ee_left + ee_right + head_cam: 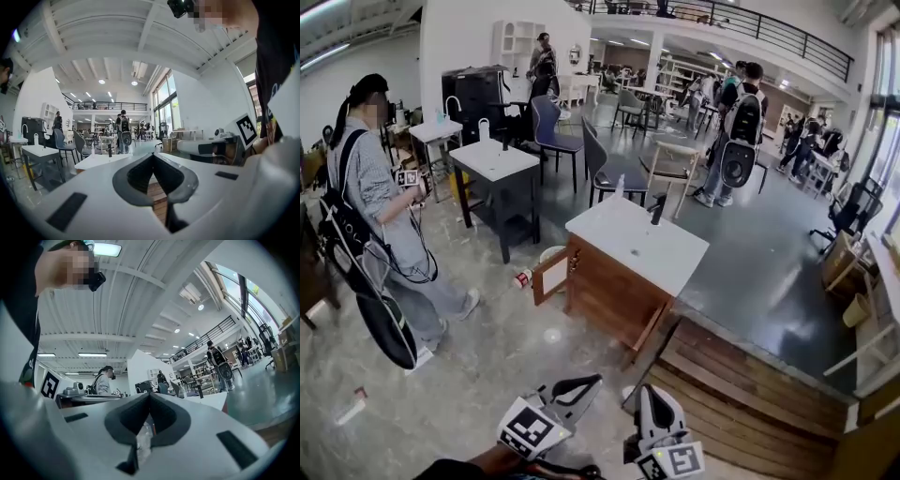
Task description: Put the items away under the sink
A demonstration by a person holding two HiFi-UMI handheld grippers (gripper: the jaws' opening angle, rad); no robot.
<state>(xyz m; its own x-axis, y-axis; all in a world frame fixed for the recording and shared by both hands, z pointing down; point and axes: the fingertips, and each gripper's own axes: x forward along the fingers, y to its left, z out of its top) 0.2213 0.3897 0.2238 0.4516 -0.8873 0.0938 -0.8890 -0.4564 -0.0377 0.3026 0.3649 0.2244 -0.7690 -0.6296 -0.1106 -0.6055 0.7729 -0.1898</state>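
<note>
Hall: grey concrete floor, busy open workshop, people in the back.
Head view: wooden sink cabinet with white top (614,295) stands ahead of both grippers, door open on its left. Small red-and-white can (523,278) sits on the floor just beside that door, up-left of the left gripper (581,384), so that one's nearer than the right gripper (645,394). Can's axis is too small to call.
Left gripper view: jaws pinched together, nothing held, aimed level.
Right gripper view: jaws fully closed; pale see-through bit low in the gap, can't tell what.
</note>
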